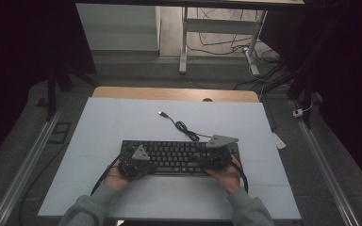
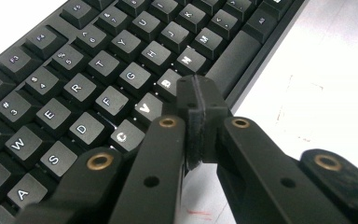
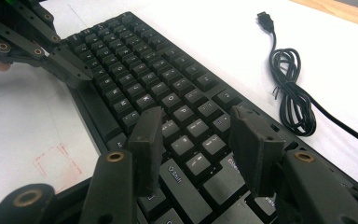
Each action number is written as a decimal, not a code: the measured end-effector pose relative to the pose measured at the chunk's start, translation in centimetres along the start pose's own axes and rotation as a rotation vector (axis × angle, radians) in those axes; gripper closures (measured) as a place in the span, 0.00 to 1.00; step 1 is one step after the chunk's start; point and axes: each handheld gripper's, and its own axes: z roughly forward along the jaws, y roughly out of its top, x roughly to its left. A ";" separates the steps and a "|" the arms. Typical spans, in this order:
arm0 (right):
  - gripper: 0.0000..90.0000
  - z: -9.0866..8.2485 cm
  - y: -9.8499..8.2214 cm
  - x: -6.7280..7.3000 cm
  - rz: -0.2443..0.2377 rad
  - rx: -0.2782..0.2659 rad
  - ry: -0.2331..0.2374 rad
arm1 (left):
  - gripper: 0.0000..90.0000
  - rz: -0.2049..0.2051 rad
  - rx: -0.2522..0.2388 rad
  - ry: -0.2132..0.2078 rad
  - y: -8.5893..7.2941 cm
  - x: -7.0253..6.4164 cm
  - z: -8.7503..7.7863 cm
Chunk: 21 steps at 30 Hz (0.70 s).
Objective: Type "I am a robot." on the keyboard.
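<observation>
A black keyboard (image 1: pixel 174 155) lies on the white mat, its coiled USB cable (image 1: pixel 181 126) trailing toward the far side. My left gripper (image 2: pixel 196 100) is shut with nothing between its pads, its tip pressed down near the B and N keys (image 2: pixel 185 59) by the space bar (image 2: pixel 235 58). In the high view it sits over the keyboard's left end (image 1: pixel 136 162). My right gripper (image 3: pixel 196 128) stands open just above the keys at the right end, around the shift key (image 3: pixel 177 176) area, holding nothing. The left gripper (image 3: pixel 67 65) also appears far off in the right gripper view.
The white mat (image 1: pixel 122 122) covers a wooden table whose far edge (image 1: pixel 174 93) is bare. The cable's plug (image 3: pixel 264 18) lies loose on the mat beyond the keyboard. Desk legs and floor cables stand behind the table. A faint red square (image 3: pixel 58 165) marks the mat.
</observation>
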 end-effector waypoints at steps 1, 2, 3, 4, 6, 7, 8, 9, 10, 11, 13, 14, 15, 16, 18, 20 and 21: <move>0.61 0.0 0.0 0.0 -0.002 0.000 -0.001 | 0.99 -0.003 -0.002 -0.001 0.0 0.0 0.0; 0.61 0.0 0.0 0.0 -0.001 -0.001 -0.001 | 0.98 -0.005 -0.002 0.000 0.0 0.0 0.0; 0.61 0.0 0.0 0.0 0.000 -0.003 -0.001 | 0.99 -0.005 -0.001 0.000 0.0 0.0 0.0; 0.61 0.0 0.0 0.0 0.003 -0.006 0.000 | 0.99 -0.006 -0.001 0.000 0.0 0.0 0.0; 0.61 0.0 0.0 0.0 0.002 -0.005 0.000 | 0.99 -0.008 0.005 0.004 0.0 0.0 0.1; 0.61 0.0 0.0 0.0 0.002 -0.005 -0.001 | 0.99 0.003 0.016 0.013 -0.1 -0.1 0.3; 0.61 0.0 0.0 0.0 0.001 -0.006 -0.001 | 0.99 0.000 0.008 0.007 -0.1 -0.1 0.4; 0.61 -0.1 0.0 0.0 0.001 -0.006 -0.002 | 0.99 0.000 0.008 0.009 0.0 -0.2 0.3; 0.61 0.0 0.0 0.0 0.001 -0.006 -0.002 | 0.99 0.007 0.008 0.013 0.0 -0.2 0.2; 0.61 0.0 0.0 0.0 0.002 -0.006 -0.002 | 0.99 0.010 0.003 0.020 0.0 -0.2 0.1; 0.61 0.0 0.0 0.0 0.002 -0.006 -0.002 | 0.99 0.000 -0.025 0.020 0.0 -0.1 -0.3; 0.61 -0.1 0.0 0.0 0.002 -0.007 -0.001 | 0.99 -0.015 -0.055 0.022 0.1 0.0 -0.8; 0.61 -0.1 0.0 0.0 0.001 -0.007 -0.001 | 0.99 -0.027 -0.076 0.024 0.1 0.1 -1.2; 0.61 -0.1 0.0 0.0 0.000 -0.010 0.000 | 0.99 -0.043 -0.100 0.028 0.0 0.3 -1.6; 0.60 -0.2 0.0 0.0 0.001 -0.008 0.001 | 0.98 -0.070 -0.132 0.038 -0.1 0.6 -2.2; 0.60 -0.2 -0.1 0.0 0.002 -0.005 0.000 | 0.93 -0.091 -0.153 0.050 -0.2 0.9 -2.7; 0.60 -0.2 -0.1 0.0 0.001 0.000 -0.003 | 0.89 -0.101 -0.161 0.053 -0.3 1.1 -3.0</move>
